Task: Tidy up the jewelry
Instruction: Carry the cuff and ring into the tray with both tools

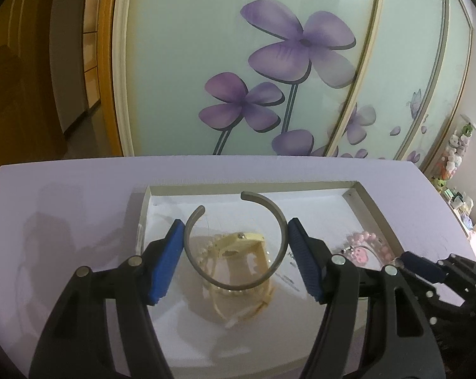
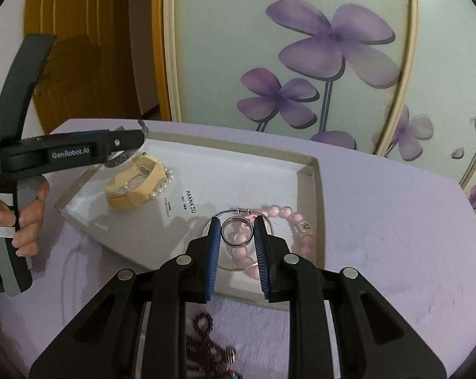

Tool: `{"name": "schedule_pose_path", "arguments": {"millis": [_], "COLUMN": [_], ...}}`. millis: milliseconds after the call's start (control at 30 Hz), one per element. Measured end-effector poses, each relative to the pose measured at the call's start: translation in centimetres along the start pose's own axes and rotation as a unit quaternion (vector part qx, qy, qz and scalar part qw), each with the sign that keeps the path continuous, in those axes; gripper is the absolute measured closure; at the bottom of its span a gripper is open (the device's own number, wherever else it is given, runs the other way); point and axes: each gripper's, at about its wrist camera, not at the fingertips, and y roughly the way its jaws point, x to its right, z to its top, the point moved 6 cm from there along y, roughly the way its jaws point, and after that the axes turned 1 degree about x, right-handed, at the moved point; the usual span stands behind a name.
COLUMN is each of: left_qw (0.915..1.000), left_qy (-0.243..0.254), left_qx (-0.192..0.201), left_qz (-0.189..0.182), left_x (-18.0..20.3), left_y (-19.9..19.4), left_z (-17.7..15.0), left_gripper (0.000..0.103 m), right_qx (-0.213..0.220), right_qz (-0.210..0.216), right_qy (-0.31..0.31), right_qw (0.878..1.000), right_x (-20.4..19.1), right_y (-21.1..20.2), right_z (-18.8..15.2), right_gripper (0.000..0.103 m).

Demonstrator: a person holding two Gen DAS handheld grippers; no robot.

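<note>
Now left gripper [image 1: 236, 246] pinches a grey cuff [image 1: 234, 240]; right gripper [image 2: 237, 237] pinches a ring [image 2: 237, 232].

Both views are evenly lit by soft indoor light, with bright ceiling-light reflections glaring on the glossy wardrobe door [image 1: 269, 63] at the upper right of each frame. Faint grey shadows fall on the lilac tabletop [image 1: 64, 195] at left. Fisheye distortion bows straight edges and darkens the corners. The dark beads [image 2: 212, 344] at bottom centre are blurred.
</note>
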Motion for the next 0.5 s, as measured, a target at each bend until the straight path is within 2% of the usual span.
{"name": "schedule_pose_path", "arguments": {"millis": [267, 300, 367, 500], "left_qw": [1.0, 1.0, 1.0, 0.9999], "left_qy": [0.0, 0.0, 0.002, 0.008], "left_qx": [-0.004, -0.004, -0.004, -0.003], "left_qz": [-0.004, -0.005, -0.007, -0.007], "left_x": [-0.2, -0.1, 0.2, 0.5], "left_y": [0.8, 0.7, 0.8, 0.9], "left_z": [0.1, 0.0, 0.1, 0.1], "left_gripper": [0.037, 0.037, 0.037, 0.037], "right_qx": [-0.007, -0.008, -0.006, 0.006], "right_qz": [0.018, 0.022, 0.025, 0.025], "right_qy": [-0.008, -0.009, -0.012, -0.014], "right_qw": [1.0, 1.0, 1.0, 1.0], "right_x": [-1.4, -1.6, -1.7, -1.6], "right_y": [2.1, 2.1, 1.9, 0.8], "right_z": [0.2, 0.1, 0.0, -0.2], "right_gripper": [0.079, 0.077, 0.051, 0.05]}}
